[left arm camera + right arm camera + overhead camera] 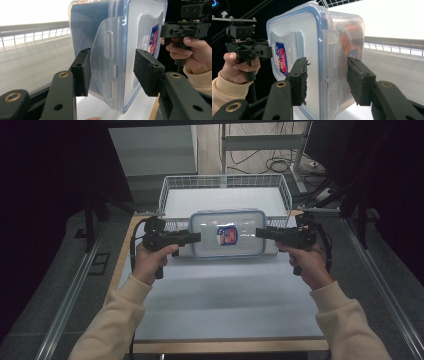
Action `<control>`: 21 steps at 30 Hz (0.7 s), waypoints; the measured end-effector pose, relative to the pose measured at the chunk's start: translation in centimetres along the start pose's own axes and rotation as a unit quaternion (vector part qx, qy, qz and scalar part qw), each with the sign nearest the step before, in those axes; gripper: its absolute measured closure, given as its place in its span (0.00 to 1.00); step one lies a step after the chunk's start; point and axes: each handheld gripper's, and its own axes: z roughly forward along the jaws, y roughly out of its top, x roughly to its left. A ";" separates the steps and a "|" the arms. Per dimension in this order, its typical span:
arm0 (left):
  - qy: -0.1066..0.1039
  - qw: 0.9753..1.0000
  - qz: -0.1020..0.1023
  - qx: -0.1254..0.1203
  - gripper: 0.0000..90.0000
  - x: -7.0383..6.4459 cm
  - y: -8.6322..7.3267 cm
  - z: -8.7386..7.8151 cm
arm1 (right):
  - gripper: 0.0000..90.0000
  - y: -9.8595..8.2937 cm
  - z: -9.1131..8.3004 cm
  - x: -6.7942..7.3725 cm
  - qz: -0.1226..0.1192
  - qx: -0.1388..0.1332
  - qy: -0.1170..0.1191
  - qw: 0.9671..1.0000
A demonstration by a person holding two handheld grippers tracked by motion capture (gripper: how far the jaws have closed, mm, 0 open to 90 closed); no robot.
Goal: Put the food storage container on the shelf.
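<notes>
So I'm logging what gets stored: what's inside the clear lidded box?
Through the clear box wall, the right gripper view shows something orange inside with a small blue label; what it is cannot be told. The lid's sticker and glare cover the rest.

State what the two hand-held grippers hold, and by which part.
The clear plastic container: each hand-held gripper, left and right, straddles a side latch flap; contact cannot be confirmed.

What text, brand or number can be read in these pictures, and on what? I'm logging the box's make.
Sticker on the box lid: red, blue and white print, too blurred and small to read in the high view or in either tool's view.
Moulded marks beside the box's side flap: too faint to read.
No other text is legible.
</notes>
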 end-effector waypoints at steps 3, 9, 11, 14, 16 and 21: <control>0.000 1.000 -0.001 -0.002 0.55 0.1 0.5 0.0 | 0.58 0.5 0.1 0.0 -0.001 -0.002 -0.001 1.000; -0.001 1.000 -0.001 -0.004 0.55 0.3 1.8 0.0 | 0.58 1.7 0.2 0.0 -0.001 -0.003 -0.003 1.000; 0.000 1.000 0.003 -0.004 0.55 0.3 2.2 -0.1 | 0.58 2.1 0.3 -0.1 -0.002 -0.004 -0.002 1.000; 0.001 1.000 0.005 -0.004 0.55 0.5 3.0 -0.1 | 0.58 2.7 0.4 -0.1 -0.003 -0.007 -0.003 1.000; 0.001 1.000 0.006 -0.003 0.55 0.5 3.4 -0.1 | 0.58 3.1 0.4 -0.2 -0.003 -0.008 -0.003 1.000; -0.002 1.000 0.009 -0.004 0.55 0.9 4.4 0.0 | 0.58 4.1 0.6 -0.2 -0.005 -0.008 -0.004 1.000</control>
